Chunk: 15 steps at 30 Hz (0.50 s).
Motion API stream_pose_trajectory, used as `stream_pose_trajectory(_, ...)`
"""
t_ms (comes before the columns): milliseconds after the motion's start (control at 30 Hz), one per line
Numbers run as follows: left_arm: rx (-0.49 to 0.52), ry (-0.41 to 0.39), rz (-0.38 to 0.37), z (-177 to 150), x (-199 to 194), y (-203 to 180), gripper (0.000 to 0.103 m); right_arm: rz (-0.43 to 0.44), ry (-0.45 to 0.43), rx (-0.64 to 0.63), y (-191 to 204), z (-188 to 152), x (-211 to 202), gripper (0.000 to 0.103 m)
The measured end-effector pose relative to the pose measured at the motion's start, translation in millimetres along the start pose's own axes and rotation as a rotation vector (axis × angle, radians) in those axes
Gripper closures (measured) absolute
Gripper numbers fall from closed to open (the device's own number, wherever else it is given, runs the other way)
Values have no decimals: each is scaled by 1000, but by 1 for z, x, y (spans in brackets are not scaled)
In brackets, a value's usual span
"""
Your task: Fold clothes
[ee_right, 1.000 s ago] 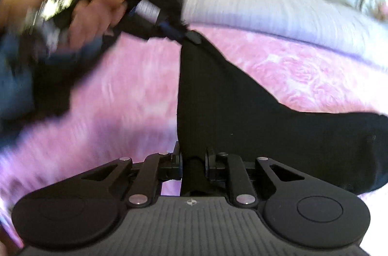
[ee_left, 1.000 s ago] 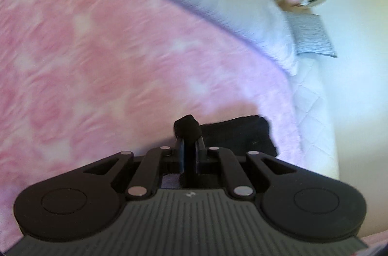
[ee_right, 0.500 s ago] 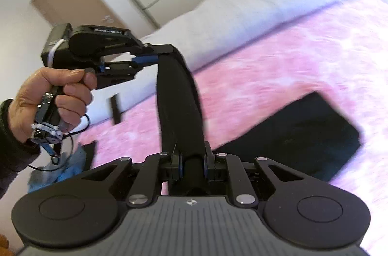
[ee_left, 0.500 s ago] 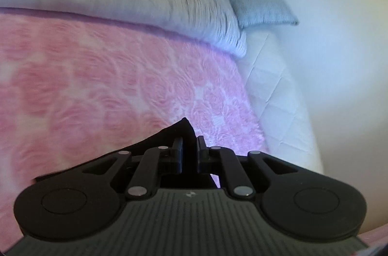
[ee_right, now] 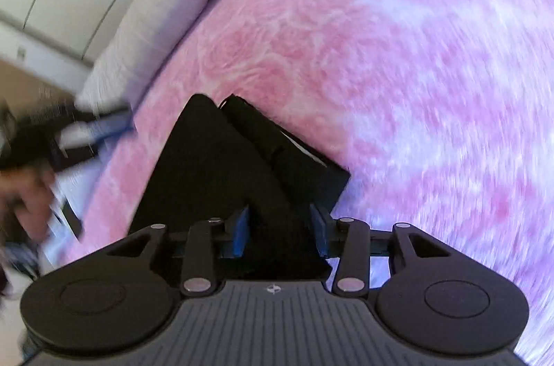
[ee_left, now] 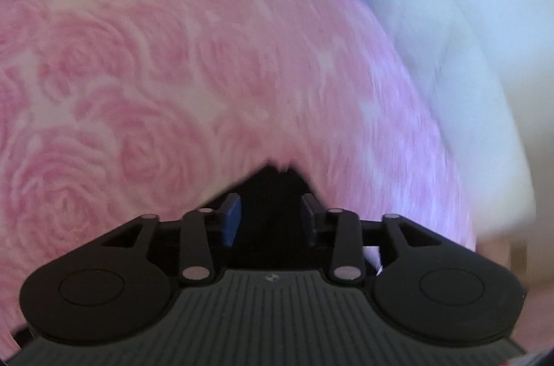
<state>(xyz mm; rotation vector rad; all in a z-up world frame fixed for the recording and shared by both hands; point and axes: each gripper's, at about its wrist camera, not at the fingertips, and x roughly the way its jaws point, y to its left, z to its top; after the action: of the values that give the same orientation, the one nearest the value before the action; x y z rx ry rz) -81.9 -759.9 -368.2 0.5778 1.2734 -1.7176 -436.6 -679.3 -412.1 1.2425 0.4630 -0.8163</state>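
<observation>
- A black, soft cloth garment (ee_right: 221, 179) lies on the pink rose-patterned plush blanket (ee_right: 398, 54) that covers the bed, already doubled over itself: one layer lies on another, and a squared folded corner sticks out to the right.
- The right gripper (ee_right: 279, 229) points down at the near edge of that garment. Its jaws are opening, the blue pads (ee_right: 240, 232) standing clear of the cloth on both sides though fabric lies between them.
- The left gripper (ee_left: 270, 220) is opening too. A dark peak of the same garment shows between its pads, which do not press on it.
- From the right wrist view, a blurred hand (ee_right: 24, 193) shows at the far left with the other gripper.
- My reading: a fold has just been laid down and this is the letting-go.
- Next, I would expect both grippers to draw back without dragging the top layer, then take hold again for another fold or a smoothing pass. Limp cloth can slide or snag on a pad.
- A pale grey pillow (ee_right: 145, 19) runs along the far edge.
</observation>
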Motion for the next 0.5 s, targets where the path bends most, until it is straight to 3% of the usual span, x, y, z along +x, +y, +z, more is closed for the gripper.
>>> stream_pose_trajectory(100,196,52,7,-3,21,-1,59,17,-20,45,-7,-3,-2,60)
stream_pose_trajectory(167,231,114,-40,-1,42,1,63,18,-19,66,-10,-2,2,60)
stream_pose_trajectory(200,226,147,-61,-2,51,3,81,18,-17,75,-12,-2,4,61)
stream_pose_trajectory(233,230,162,-66,-3,54,2,91,13,-14,81,-14,-1,7,69)
stream_pose_trajectory(300,254,143,-53,-3,47,-4,95,-21,-5,63,-11,1,7,85)
stream_pose_trajectory(433,254,26,-46,6,21,-6,99,-21,-64,-9,13,15,-5,88)
stream_pose_trajectory(500,218,23,-23,10,28,3,99,-8,-85,-29,17,26,-6,88)
